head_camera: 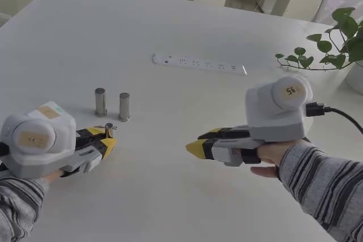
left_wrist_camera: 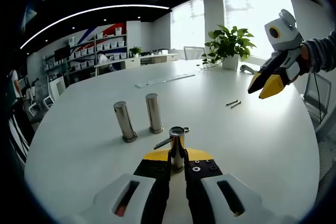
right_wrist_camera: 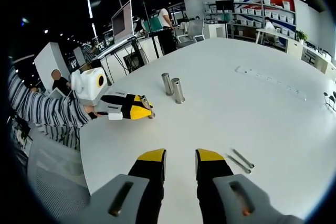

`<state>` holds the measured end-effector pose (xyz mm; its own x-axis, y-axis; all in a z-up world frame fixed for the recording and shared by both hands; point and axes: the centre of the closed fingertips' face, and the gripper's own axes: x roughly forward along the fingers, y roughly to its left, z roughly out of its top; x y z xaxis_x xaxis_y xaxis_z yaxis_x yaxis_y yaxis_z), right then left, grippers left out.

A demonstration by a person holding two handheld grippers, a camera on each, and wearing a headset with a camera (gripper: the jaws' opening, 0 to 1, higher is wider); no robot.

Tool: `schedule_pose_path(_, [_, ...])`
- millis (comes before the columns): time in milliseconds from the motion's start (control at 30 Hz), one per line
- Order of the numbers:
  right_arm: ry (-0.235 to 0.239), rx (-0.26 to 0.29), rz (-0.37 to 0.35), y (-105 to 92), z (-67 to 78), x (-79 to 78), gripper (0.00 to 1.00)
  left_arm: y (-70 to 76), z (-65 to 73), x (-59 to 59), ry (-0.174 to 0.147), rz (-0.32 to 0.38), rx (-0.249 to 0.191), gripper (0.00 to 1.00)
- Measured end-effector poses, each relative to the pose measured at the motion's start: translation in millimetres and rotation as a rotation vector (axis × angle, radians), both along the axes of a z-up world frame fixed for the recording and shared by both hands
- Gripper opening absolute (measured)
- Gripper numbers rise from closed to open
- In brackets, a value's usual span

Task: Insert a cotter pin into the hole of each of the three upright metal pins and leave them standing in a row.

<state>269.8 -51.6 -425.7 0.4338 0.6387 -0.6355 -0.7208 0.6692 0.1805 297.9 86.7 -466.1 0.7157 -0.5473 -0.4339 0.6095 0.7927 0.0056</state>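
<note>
In the head view, a white table [head_camera: 170, 21] runs across the frame. At the lower left, the left gripper [head_camera: 109, 140] lies low over the tabletop with its yellow-tipped jaws clamped on a metal pin [head_camera: 109, 130], which stands upright between them. Just above it in the frame stand two more upright metal pins [head_camera: 100, 101] side by side, apart from each other and from the held one. A white power strip [head_camera: 198, 63] lies flat above centre. At the centre right, a hand in a striped sleeve holds the right gripper [head_camera: 193, 148], its tips pointing left. A potted plant [head_camera: 340, 38] sits at the upper right edge

In the left gripper view, the gripper's own jaws rise from the bottom and close on the lower part of the held pin at centre. A cotter pin [left_wrist_camera: 165, 141] passes through the hole near the pin's top, sticking out on both sides. The two free pins stand upright just left of centre. Two loose cotter pins [left_wrist_camera: 233, 103] lie on the table at the right, touching or nearly so. The right gripper hangs at the upper right, above the table

In the right gripper view, its own jaws stand apart at the bottom with nothing between them. The loose cotter pins lie just right of the jaws. The two free pins stand above centre, and the left gripper sits at the left with the held pin at its tips
</note>
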Motion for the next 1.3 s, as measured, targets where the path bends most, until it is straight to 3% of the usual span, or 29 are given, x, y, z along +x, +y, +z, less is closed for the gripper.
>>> schedule_pose_path(200, [0.008,-0.003,0.011,0.6,-1.0,-2.1,0.18,0.3,0.0,0.6,0.006,-0.001,-0.016,0.1])
schedule_pose_path(300, [0.003,0.008,0.0,0.7,0.7,-0.3,0.19,0.7,1.2,-0.3,0.022,0.008,-0.049,0.14])
schedule_pose_path(400, [-0.002,0.015,-0.012,0.4,0.9,2.6,0.21,2.9,-0.2,-3.1,0.031,0.009,-0.035,0.2])
schedule_pose_path(467, [-0.002,0.022,-0.021,0.5,1.3,4.2,0.22,6.7,2.1,-5.8,0.032,0.02,-0.037,0.25])
schedule_pose_path(633, [-0.028,0.046,-0.018,6.7,4.7,13.5,0.24,16.1,15.2,-9.6,0.038,0.074,-0.092,0.36])
schedule_pose_path(733, [-0.071,0.063,0.005,17.7,8.2,23.9,0.24,18.6,21.5,-14.3,0.051,0.097,-0.136,0.41])
schedule_pose_path(833, [-0.108,0.071,0.0,32.4,8.8,40.9,0.26,18.5,24.9,-18.8,0.048,0.097,-0.126,0.51])
schedule_pose_path(967, [-0.163,0.101,0.004,57.0,14.5,66.3,0.29,19.7,34.4,-24.3,0.035,0.102,-0.13,0.55])
schedule_pose_path(1067, [-0.176,0.105,0.011,72.1,12.5,81.4,0.31,25.5,38.8,-27.0,0.039,0.134,-0.108,0.6])
schedule_pose_path(1167, [-0.176,0.113,0.021,88.5,11.3,88.2,0.31,26.8,46.6,-30.1,0.012,0.144,-0.107,0.63])
schedule_pose_path(1300, [-0.169,0.128,0.006,102.9,3.7,96.8,0.31,26.8,49.7,-34.2,0.018,0.15,-0.104,0.67])
